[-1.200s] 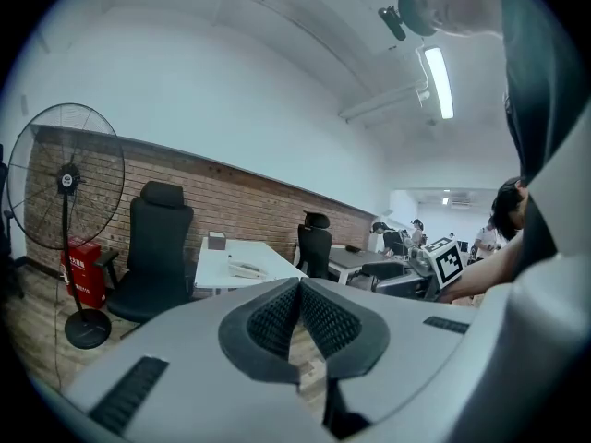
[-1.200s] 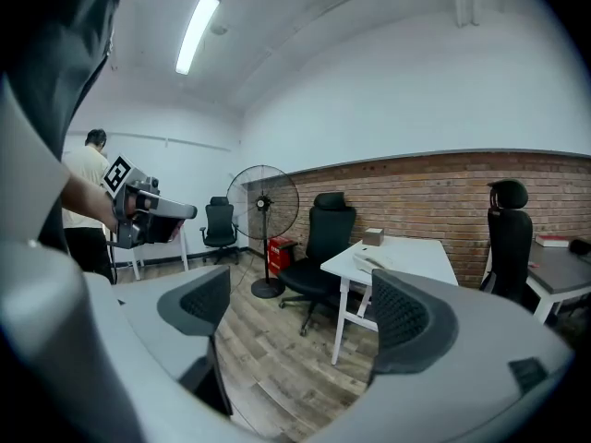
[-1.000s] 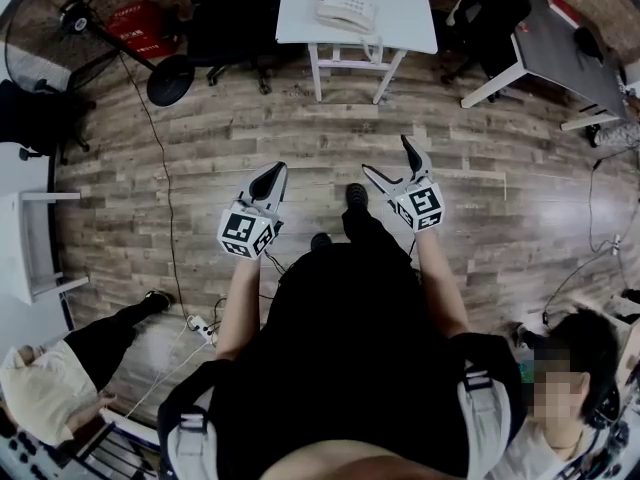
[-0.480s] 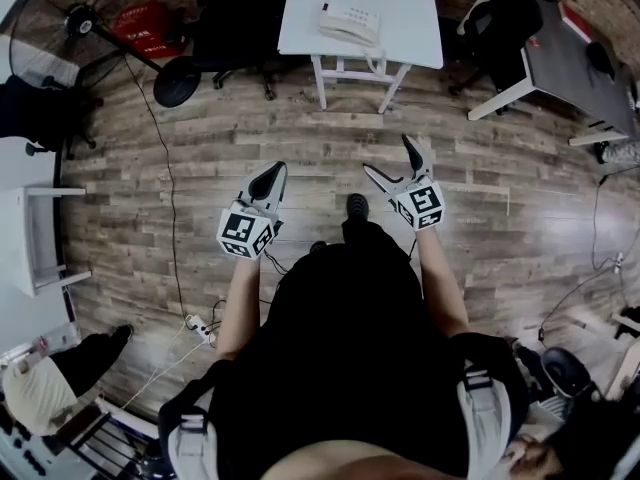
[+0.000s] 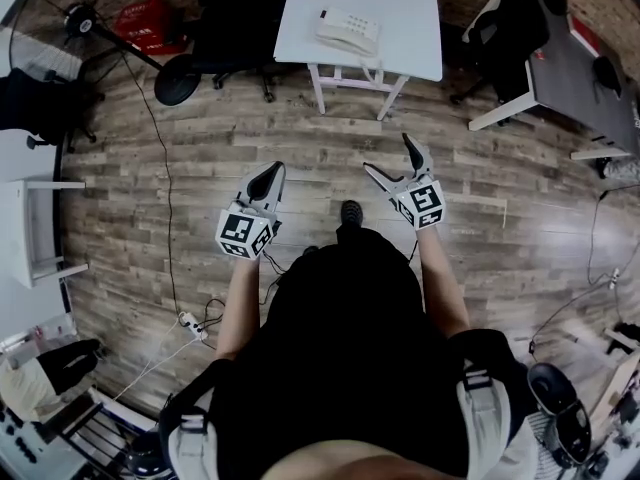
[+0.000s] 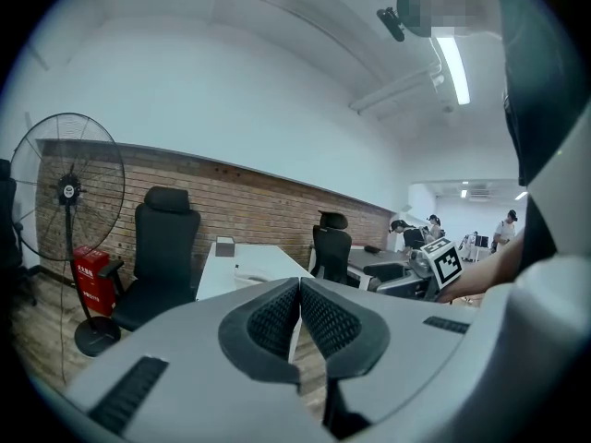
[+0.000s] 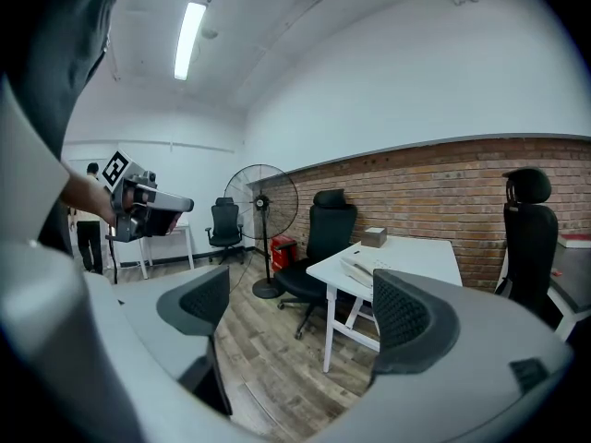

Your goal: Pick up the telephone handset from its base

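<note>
A white telephone [image 5: 347, 32] with its handset on the base sits on a small white table [image 5: 400, 8] ahead of me; in the right gripper view the telephone [image 7: 360, 269] lies near the table's front edge. Both grippers hang over the wood floor, well short of the table. My left gripper [image 5: 265, 181] is shut, its ribbed pads [image 6: 277, 321] pressed together with nothing between them. My right gripper [image 5: 391, 159] is open and empty, its pads [image 7: 404, 317] wide apart.
A black office chair [image 5: 235, 8] and a standing fan [image 5: 80, 20] are left of the table. A small box [image 7: 374, 237] sits at the table's far end. A grey desk [image 5: 570, 53] with a chair [image 5: 500, 23] is at the right. A cable [image 5: 165, 188] runs along the floor.
The view has shifted toward the table, which sits slightly lower in frame. The person at lower left has mostly left the view. Both grippers hold the same pose.
</note>
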`<state>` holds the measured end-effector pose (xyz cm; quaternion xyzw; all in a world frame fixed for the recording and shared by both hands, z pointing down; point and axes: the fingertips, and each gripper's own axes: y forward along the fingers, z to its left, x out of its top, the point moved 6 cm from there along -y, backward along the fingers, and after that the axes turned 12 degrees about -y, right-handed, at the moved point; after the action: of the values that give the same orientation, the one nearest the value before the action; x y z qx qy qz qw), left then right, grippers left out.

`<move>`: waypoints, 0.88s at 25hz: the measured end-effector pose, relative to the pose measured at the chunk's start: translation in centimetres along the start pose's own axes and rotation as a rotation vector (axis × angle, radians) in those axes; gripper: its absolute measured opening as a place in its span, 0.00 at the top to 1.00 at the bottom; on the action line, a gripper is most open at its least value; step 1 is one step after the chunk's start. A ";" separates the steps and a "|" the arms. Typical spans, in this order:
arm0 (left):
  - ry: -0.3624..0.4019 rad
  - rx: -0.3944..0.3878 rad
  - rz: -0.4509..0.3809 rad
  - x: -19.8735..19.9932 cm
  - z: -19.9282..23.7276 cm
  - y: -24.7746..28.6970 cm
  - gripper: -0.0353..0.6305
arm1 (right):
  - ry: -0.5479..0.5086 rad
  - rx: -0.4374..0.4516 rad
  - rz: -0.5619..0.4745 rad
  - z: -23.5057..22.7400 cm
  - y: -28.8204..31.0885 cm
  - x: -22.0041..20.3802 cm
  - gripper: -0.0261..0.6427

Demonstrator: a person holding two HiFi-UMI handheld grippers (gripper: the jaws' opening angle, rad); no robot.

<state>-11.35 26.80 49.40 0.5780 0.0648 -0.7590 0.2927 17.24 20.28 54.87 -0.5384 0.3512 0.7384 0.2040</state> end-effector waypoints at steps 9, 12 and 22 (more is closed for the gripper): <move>-0.010 0.041 -0.016 0.6 -0.8 3.4 0.92 | -0.012 0.039 -0.002 -4.1 0.9 -0.4 0.26; -0.010 0.054 -0.021 0.8 -1.1 4.5 0.92 | -0.013 0.048 -0.005 -5.5 1.2 -0.7 0.26; -0.011 0.086 -0.019 1.2 -2.1 6.3 0.92 | -0.010 0.067 -0.013 -8.5 2.0 -1.2 0.26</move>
<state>-6.48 22.07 49.12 0.5853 0.0362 -0.7670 0.2606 21.79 12.79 55.10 -0.5297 0.3712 0.7276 0.2285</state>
